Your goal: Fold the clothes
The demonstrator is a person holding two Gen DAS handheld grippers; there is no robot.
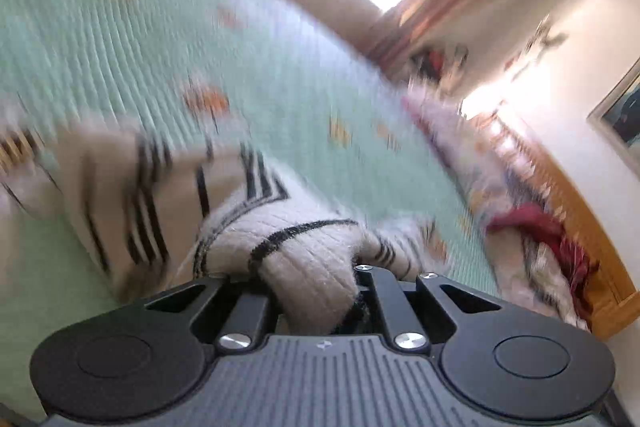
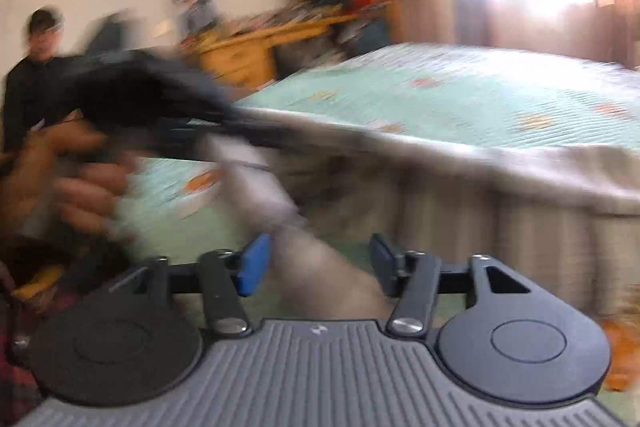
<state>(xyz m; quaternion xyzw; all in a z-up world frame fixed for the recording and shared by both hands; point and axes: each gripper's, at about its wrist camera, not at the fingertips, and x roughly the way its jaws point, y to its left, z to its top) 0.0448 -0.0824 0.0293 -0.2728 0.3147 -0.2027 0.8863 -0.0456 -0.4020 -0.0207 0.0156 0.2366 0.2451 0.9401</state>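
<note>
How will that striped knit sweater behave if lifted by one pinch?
Likely floppy: the striped sweater bunches into soft folds where the left gripper clamps it, and the rest trails onto the green bedspread. Probably grippy rather than slippery, given its fuzzy knit. It will likely drape and unfold, not hold shape.

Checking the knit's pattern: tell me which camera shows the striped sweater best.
The left wrist view: the cream sweater with black stripes fills its foreground, pinched in the shut left gripper. The right wrist view shows only a blurred pale length of cloth between the right gripper's open blue pads.
</note>
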